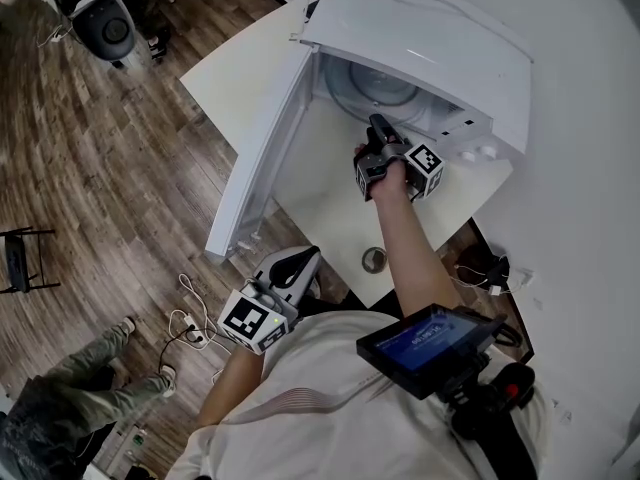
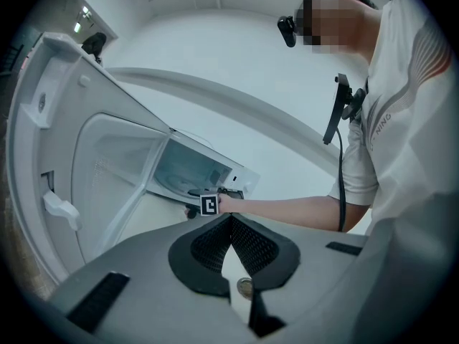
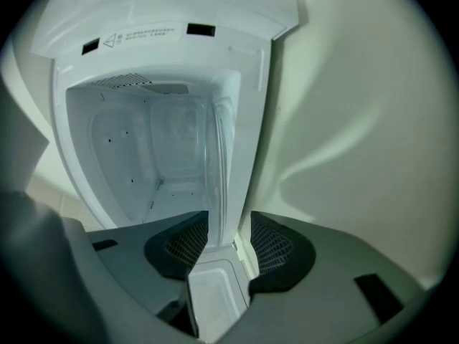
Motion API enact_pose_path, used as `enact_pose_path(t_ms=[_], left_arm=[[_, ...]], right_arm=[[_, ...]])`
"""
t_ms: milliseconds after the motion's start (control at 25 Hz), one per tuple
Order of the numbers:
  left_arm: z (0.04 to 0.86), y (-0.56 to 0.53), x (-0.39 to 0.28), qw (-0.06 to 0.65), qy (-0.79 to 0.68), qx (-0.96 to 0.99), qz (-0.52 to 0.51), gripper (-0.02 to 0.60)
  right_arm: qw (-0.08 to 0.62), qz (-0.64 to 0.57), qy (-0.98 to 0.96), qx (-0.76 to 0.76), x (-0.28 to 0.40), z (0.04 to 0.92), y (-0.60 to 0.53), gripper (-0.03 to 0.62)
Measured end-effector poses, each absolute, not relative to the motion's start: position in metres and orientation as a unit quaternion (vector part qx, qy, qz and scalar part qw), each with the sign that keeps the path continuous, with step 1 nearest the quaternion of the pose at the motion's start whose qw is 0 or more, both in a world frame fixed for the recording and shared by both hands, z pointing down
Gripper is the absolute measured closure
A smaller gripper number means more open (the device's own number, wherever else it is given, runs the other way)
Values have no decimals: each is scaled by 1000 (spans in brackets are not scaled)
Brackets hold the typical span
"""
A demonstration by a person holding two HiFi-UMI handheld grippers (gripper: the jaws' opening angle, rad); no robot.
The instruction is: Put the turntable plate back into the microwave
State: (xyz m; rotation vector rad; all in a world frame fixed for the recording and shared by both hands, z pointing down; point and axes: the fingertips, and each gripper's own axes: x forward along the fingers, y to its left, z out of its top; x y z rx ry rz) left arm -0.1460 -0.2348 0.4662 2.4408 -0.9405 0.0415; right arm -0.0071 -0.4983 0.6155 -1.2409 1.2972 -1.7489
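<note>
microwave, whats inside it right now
The glass turntable plate, its rim held between the right gripper's jaws. Whatever sits under the plate cannot be made out.

One microwave (image 1: 420, 38) stands at 12 o'clock on the one tabletop (image 1: 330, 208), with one door (image 1: 262, 158) and one turntable plate (image 1: 375, 86). There are two tools, the left tool (image 1: 300, 263) at 6 o'clock and the right tool (image 1: 378, 124) at 12. One small round disc (image 1: 373, 260) lies at 5 o'clock. One screen (image 1: 430, 343) shows, and one bystander (image 1: 60, 398) at 8 o'clock.
</note>
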Motion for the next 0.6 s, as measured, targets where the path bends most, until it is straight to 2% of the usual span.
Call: enact_pose_path(t_ms=[200,360,600], left_arm=[[456,-235,-145,244,-338,909,2,571],[441,-230,-148,229,-329,916,-8,571],[419,-215,-147,204,-309,929,-15,571]], right_arm=[[290,-651,540,-448,-5,596,-452,427],[295,-618,572,-451,5,559,-421,515],[306,-554,630,-450,17,484,-383,565]])
